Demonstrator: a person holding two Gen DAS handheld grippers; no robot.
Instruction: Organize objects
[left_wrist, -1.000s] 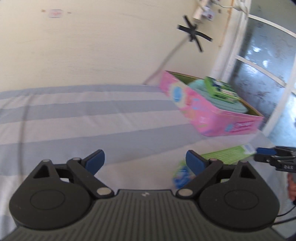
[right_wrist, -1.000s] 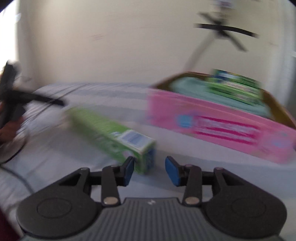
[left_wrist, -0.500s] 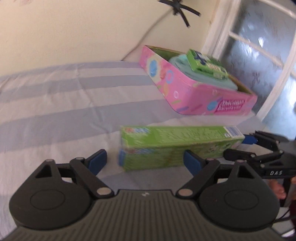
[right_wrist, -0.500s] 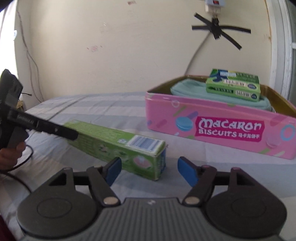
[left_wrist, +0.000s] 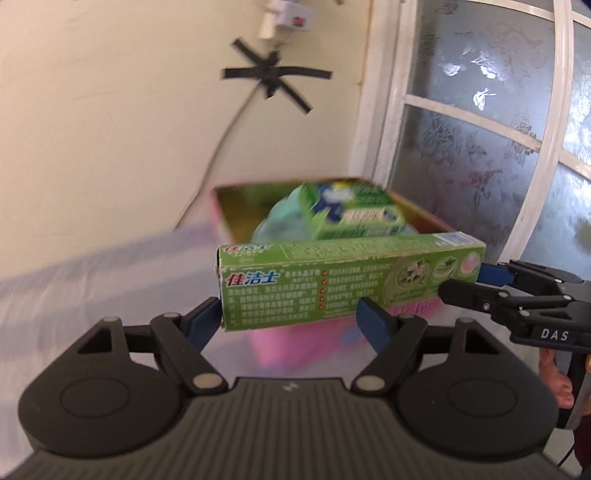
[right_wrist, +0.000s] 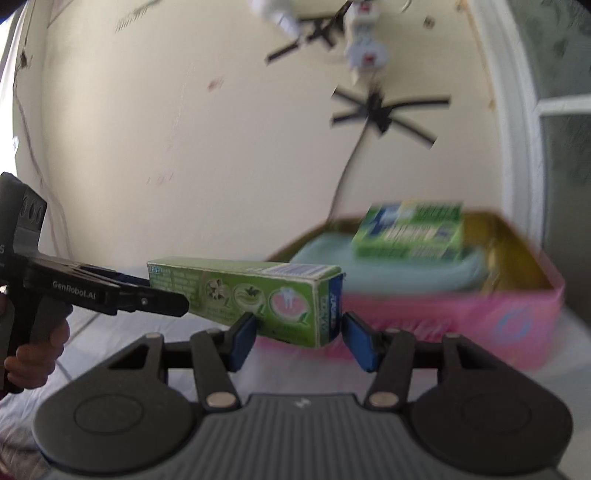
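A long green toothpaste box (left_wrist: 343, 280) hangs in the air in front of the pink biscuit tin (left_wrist: 295, 343). My left gripper (left_wrist: 291, 317) is shut on its left end and my right gripper (right_wrist: 299, 339) is shut on its right end (right_wrist: 295, 302). The right gripper shows at the right of the left wrist view (left_wrist: 480, 284); the left gripper shows at the left of the right wrist view (right_wrist: 162, 295). The tin (right_wrist: 498, 317) holds a folded teal cloth (right_wrist: 406, 266) with a smaller green box (right_wrist: 410, 232) on top.
The tin stands on a grey-striped bedsheet (left_wrist: 74, 280) near the cream wall (left_wrist: 110, 129). A cable taped with black strips (left_wrist: 273, 81) runs down the wall behind the tin. A frosted window (left_wrist: 498, 129) is on the right.
The toothpaste box lay on the sheet before; both grippers have closed on its ends and lifted it up level with the tin's rim.
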